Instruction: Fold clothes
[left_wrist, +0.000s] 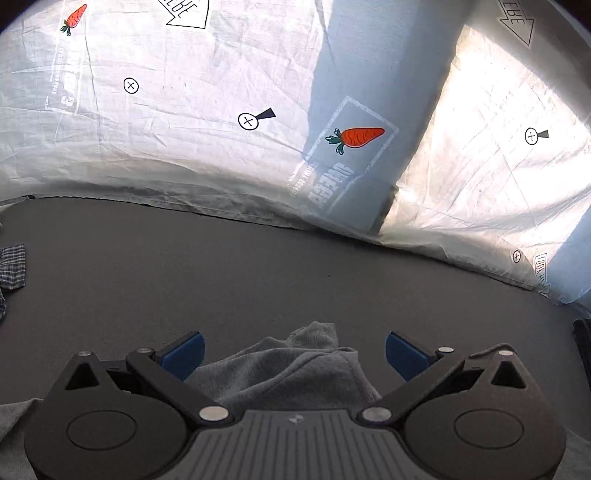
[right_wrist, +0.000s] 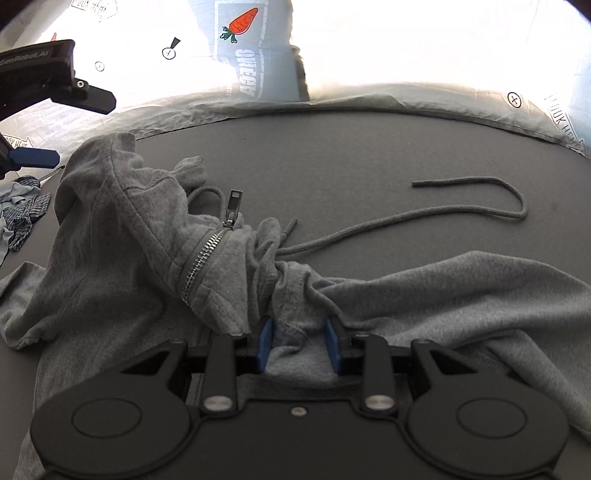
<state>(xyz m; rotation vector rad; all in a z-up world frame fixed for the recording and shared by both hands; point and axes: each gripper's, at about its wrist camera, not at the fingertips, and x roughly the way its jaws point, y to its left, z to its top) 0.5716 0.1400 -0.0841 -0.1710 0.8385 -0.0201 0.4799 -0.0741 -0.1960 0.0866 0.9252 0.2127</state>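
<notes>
Right gripper (right_wrist: 299, 341) is clamped on a bunched fold of the hoodie (right_wrist: 122, 266) — blue pads nearly together, grey fleece pinched between them. Likely pinning or dragging the neck area so the body can be spread flat.

Left gripper (left_wrist: 294, 352) is wide open, holding nothing; it hovers over a hump of the same fabric (left_wrist: 295, 369) at 6 o'clock in its view, probably lining up a second grab. From the right wrist it shows at 10 o'clock, raised above the cloth.

Hoodie lies crumpled on the dark grey mat (right_wrist: 351, 147), spanning 9 to 3 o'clock in the right view — not yet flattened, so the fold proper hasn't started. Heathered knit, soft, thick seams; will slump and won't hold a crease.

Zipper (right_wrist: 207, 258) is metal, teeth closed, pull (right_wrist: 233, 205) pointing to 12. Drawcord (right_wrist: 424, 214) is pulled out and snakes toward 2 o'clock; could snag.

Checked cloth (right_wrist: 26, 218) sits at 9 o'clock, apart. Thin printed sheet (left_wrist: 147, 122) with carrots hangs behind at 12, backlit.
</notes>
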